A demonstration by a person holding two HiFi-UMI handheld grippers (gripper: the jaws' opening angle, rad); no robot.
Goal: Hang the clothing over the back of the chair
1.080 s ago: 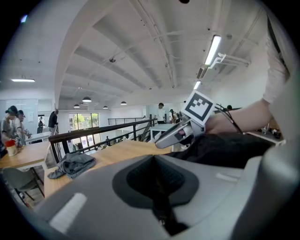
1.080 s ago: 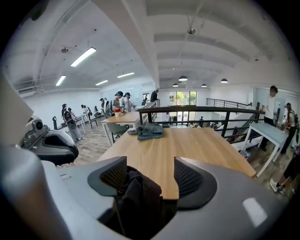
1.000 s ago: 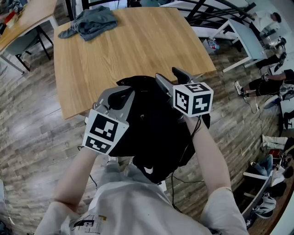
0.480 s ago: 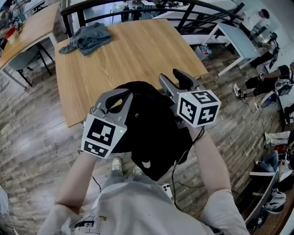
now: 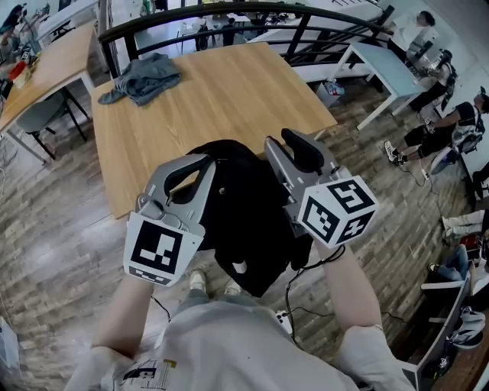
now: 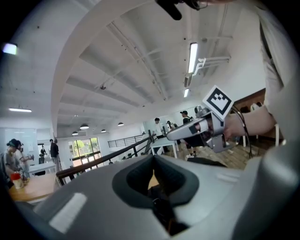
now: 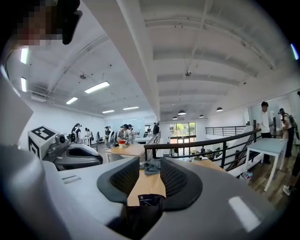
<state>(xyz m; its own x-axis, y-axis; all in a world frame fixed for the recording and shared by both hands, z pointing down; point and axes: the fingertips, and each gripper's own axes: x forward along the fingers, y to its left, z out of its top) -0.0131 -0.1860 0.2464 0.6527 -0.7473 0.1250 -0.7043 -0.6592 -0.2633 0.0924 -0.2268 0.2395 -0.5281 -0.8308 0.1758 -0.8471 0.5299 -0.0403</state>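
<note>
A black garment (image 5: 248, 218) hangs in the air between my two grippers, above the near edge of the wooden table (image 5: 229, 92). My left gripper (image 5: 205, 163) is shut on its left part; in the left gripper view black cloth (image 6: 157, 199) fills the narrow slit between the jaws. My right gripper (image 5: 283, 145) holds the right part. Its jaws are closing: the tips (image 7: 143, 168) still show table between them, and the cloth (image 7: 140, 211) is pinched deeper in. No chair back shows near the garment.
A grey garment (image 5: 141, 75) lies crumpled at the table's far left corner. A black railing (image 5: 229, 11) runs behind the table. A pale chair (image 5: 38, 114) stands at a second table on the left. People sit and stand at the right.
Both grippers have risen toward the camera with the black garment, which now hangs higher off the table edge. The marker cubes have spread slightly apart.
</note>
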